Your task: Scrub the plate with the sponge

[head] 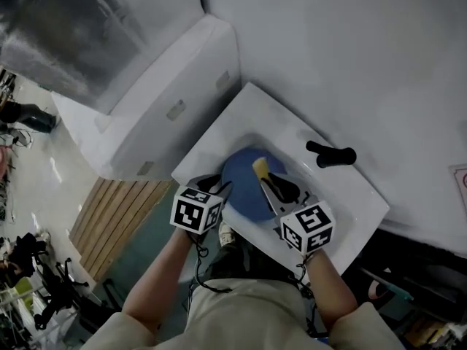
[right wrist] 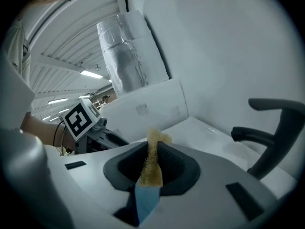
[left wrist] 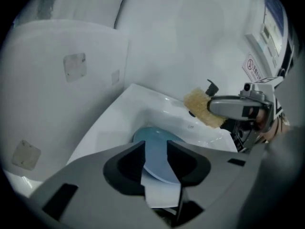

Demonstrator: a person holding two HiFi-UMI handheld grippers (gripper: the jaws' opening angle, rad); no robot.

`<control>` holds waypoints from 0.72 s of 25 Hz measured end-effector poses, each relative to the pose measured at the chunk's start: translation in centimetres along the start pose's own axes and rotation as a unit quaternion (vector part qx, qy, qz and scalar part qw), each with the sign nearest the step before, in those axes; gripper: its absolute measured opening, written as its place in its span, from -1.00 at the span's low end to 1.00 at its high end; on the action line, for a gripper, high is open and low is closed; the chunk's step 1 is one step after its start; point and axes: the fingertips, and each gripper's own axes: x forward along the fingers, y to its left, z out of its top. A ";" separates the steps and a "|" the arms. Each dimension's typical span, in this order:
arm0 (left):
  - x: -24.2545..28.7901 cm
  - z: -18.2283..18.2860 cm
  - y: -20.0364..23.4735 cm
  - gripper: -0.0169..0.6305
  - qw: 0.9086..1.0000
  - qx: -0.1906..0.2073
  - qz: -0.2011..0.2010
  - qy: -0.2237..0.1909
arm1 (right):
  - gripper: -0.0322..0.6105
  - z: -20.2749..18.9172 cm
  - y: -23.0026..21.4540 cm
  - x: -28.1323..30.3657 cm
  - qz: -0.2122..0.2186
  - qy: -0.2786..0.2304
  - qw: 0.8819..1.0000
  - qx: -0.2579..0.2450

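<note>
My left tongs [left wrist: 156, 151] stand wide, and through the gap between the jaws I see the near edge of the blue plate [left wrist: 155, 144], but the pads do not press on it, so I judge that nothing holds the plate now. My right tongs [right wrist: 153, 151] are closed on the sponge [right wrist: 153, 168], which is squeezed thin, with only a small yellow tuft coming out past the jaw tips. The plate is inside the sink [head: 343, 188], at the near side of the basin, and it seems to lean on the basin wall, not to lie flat; I cannot be sure of this. The sponge is over the sink, just beside the far edge of the plate. The first risk, I think, is that I press the sponge on a free plate: it can slide or rock in the smooth basin, and then the scrub does nothing. The second is that so little sponge sticks out that the hard jaw tips can meet the plate and scratch it. Also, if the left jaws close on the rim off-centre, the plate can tip out of them. The black tap [head: 332, 154] at the far side of the sink is near my right tongs, and a wide stroke can hit it.
</note>
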 end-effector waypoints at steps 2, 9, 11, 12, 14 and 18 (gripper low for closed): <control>1.4 -1.4 0.4 -0.48 1.000 -0.001 0.003 0.025 | -0.68 -1.5 -0.1 0.8 0.006 0.011 1.000 0.004; 4.1 -4.4 2.1 -0.41 0.996 -0.045 0.030 0.068 | -0.68 -5.5 -0.9 3.0 0.022 0.039 0.999 0.018; 4.4 -4.7 2.3 -0.42 0.995 -0.062 0.027 0.073 | -0.68 -6.5 -1.0 3.6 0.027 0.050 0.998 0.021; 4.6 -4.8 2.4 -0.43 0.994 -0.069 0.026 0.075 | -0.68 -7.0 -0.9 3.9 0.030 0.056 0.998 0.022; 4.9 -5.1 2.5 -0.47 0.993 -0.080 0.022 0.083 | -0.68 -7.8 -0.7 4.5 0.038 0.064 0.997 0.021; 5.7 -5.7 2.5 -0.60 0.990 -0.098 0.012 0.101 | -0.68 -9.0 0.0 5.2 0.051 0.073 0.996 0.023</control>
